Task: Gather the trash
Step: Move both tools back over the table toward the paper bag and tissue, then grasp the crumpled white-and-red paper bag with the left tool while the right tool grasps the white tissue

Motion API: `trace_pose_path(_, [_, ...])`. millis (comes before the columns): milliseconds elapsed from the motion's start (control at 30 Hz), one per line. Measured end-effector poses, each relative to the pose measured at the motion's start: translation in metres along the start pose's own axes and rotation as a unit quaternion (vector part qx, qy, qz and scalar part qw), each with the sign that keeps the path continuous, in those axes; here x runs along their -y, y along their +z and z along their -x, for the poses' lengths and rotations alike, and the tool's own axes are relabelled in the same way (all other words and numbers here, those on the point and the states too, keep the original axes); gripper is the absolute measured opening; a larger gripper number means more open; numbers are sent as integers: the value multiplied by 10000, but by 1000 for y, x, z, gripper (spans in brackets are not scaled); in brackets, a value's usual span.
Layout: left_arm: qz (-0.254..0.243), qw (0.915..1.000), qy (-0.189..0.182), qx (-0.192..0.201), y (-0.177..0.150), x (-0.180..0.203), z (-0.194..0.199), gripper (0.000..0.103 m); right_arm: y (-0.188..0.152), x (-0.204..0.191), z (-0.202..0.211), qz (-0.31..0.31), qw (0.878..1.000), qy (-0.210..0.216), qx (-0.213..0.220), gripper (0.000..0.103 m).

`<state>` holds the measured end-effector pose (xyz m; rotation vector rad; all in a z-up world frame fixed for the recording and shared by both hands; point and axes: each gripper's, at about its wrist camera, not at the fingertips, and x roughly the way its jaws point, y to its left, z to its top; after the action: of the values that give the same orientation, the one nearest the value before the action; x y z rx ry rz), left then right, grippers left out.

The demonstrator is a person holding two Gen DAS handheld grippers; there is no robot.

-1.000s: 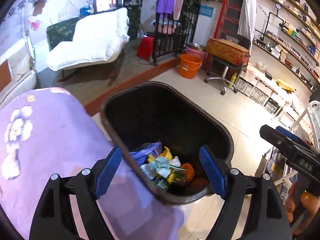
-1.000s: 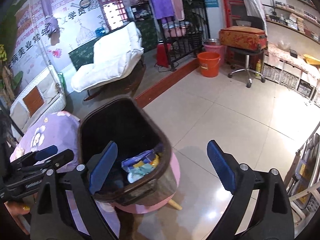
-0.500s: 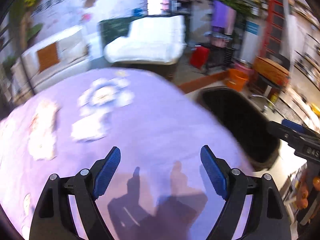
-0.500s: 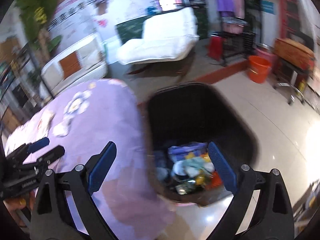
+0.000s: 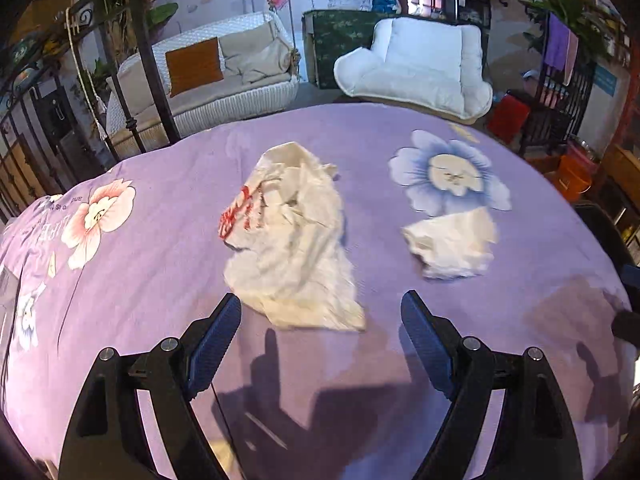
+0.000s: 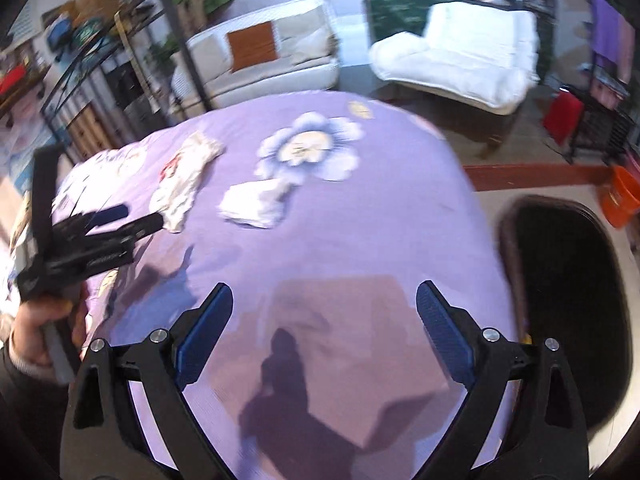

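A crumpled white plastic bag with red print point(image 5: 288, 240) lies on the purple flowered tablecloth point(image 5: 160, 272), just ahead of my open, empty left gripper point(image 5: 320, 320). A smaller white crumpled tissue point(image 5: 452, 244) lies to its right. Both show in the right wrist view, the bag point(image 6: 182, 184) and the tissue point(image 6: 256, 204). My right gripper point(image 6: 324, 312) is open and empty over the table's near right part. The left gripper point(image 6: 116, 220) shows at left, close to the bag. The black trash bin point(image 6: 568, 312) stands off the table's right edge.
A white wicker sofa point(image 5: 224, 76) and a white cushioned chair point(image 5: 420, 64) stand beyond the table. An orange bucket point(image 6: 624, 196) sits on the floor behind the bin. A black metal rack point(image 5: 132, 40) rises at the left.
Both grippers have swung left from over the trash bin to over the table. The left now faces the white bag closely. Both stay open and empty.
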<state>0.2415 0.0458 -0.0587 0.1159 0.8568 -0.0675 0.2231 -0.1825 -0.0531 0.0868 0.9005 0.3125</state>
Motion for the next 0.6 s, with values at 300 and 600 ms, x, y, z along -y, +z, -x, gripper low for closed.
trace_pose_path(300, [171,9992,-157,-334,27,-19,-51,81,30,-28,-44,176,9989,138,-418,92])
trace_pose_path(600, [641,9970,-382,-192,17,-32,-40,32,67,-59,-102,604,9942,17,-892,92])
